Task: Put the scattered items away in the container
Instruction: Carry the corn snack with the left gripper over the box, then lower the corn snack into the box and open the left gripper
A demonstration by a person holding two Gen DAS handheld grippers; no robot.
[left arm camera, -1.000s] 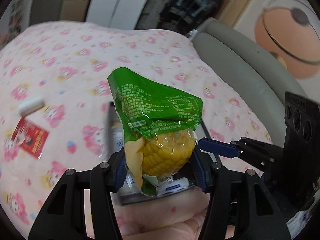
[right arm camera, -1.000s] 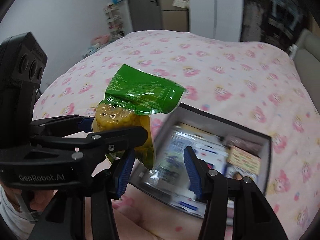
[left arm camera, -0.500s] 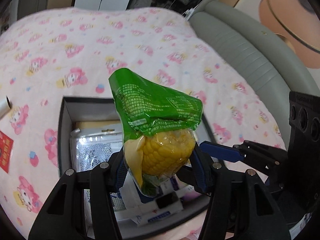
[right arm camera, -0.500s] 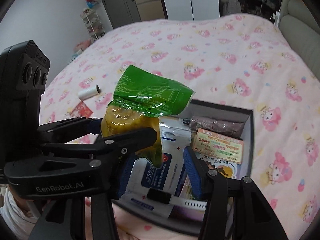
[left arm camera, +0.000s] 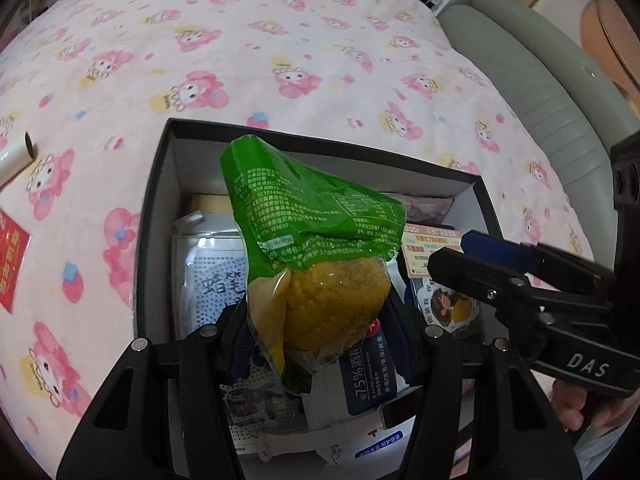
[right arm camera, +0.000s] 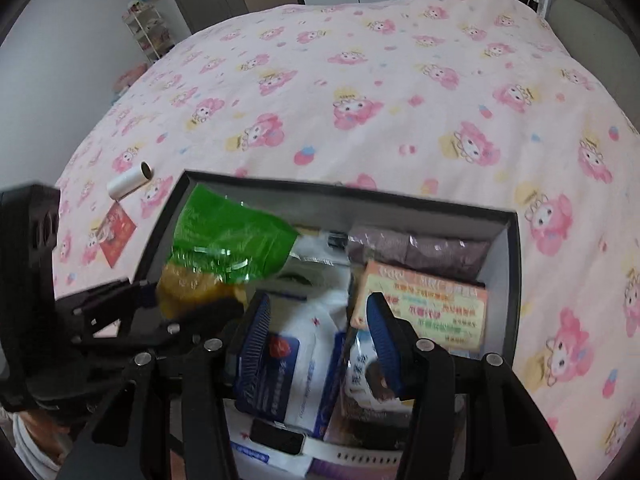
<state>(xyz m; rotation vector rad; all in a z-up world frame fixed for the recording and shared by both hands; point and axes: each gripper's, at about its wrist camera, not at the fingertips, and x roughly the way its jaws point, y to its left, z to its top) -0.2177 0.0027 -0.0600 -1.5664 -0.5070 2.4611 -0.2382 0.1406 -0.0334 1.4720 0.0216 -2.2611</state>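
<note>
- The corn pack (left arm camera: 320, 264) is pinched upright in the left tongs (left arm camera: 320, 340), over the box's (left arm camera: 160, 208) left half.
- Packets crowd the box floor; its dark rim stands proud all round.
- The right tongs (right arm camera: 320, 332) hang spread and empty over the box's near side.
- A roll (right arm camera: 130, 178) and red card (right arm camera: 116, 234) lie on the bed left of the box.

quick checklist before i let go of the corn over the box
1. Left tongs gripping corn pack: ok.
2. Corn pack over the open black box, not the bedspread: ok.
3. Free spot below: not ok, the box is already crowded with packets.
4. Right tongs open, holding nothing: ok.
5. Right tongs clear of the drop path: cannot tell.
6. Items left outside: not ok, white tube and red packet remain.
</note>
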